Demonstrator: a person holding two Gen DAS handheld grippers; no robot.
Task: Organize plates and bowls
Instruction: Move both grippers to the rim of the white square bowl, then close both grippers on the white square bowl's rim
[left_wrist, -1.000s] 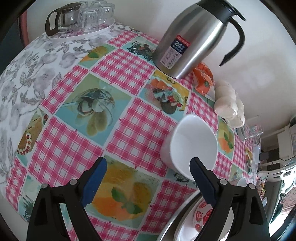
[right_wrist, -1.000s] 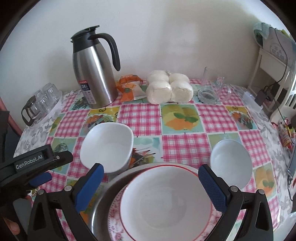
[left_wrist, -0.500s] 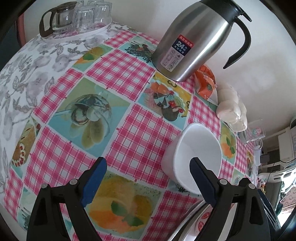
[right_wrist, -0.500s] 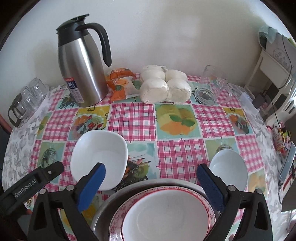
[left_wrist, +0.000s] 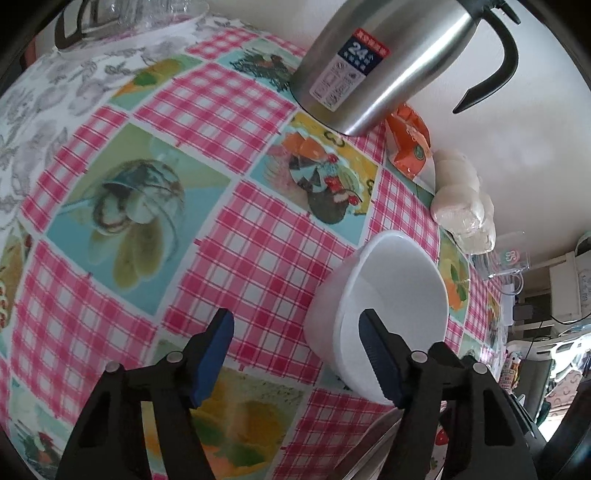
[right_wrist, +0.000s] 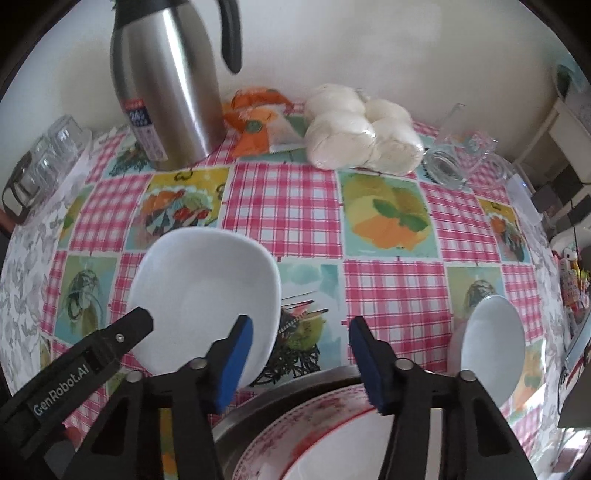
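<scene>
A white squarish bowl (left_wrist: 399, 291) stands on the checked tablecloth; it also shows in the right wrist view (right_wrist: 207, 288). My left gripper (left_wrist: 295, 350) is open, its right finger inside the bowl and its left finger outside, the near rim between them. My right gripper (right_wrist: 301, 354) is open and empty, above the far rim of a steel basin (right_wrist: 295, 387) that holds a red-patterned plate (right_wrist: 325, 435). A smaller round white bowl (right_wrist: 491, 343) stands to the right.
A steel thermos jug (right_wrist: 166, 81) stands at the back left, with an orange packet (right_wrist: 258, 122) and bagged white buns (right_wrist: 362, 129) beside it. A tray of glasses (right_wrist: 44, 162) is at far left. Glassware (right_wrist: 454, 158) stands at back right.
Both grippers have moved forward and lower. The left gripper has narrowed and now straddles the near rim of the squarish bowl. The right gripper has narrowed too.
</scene>
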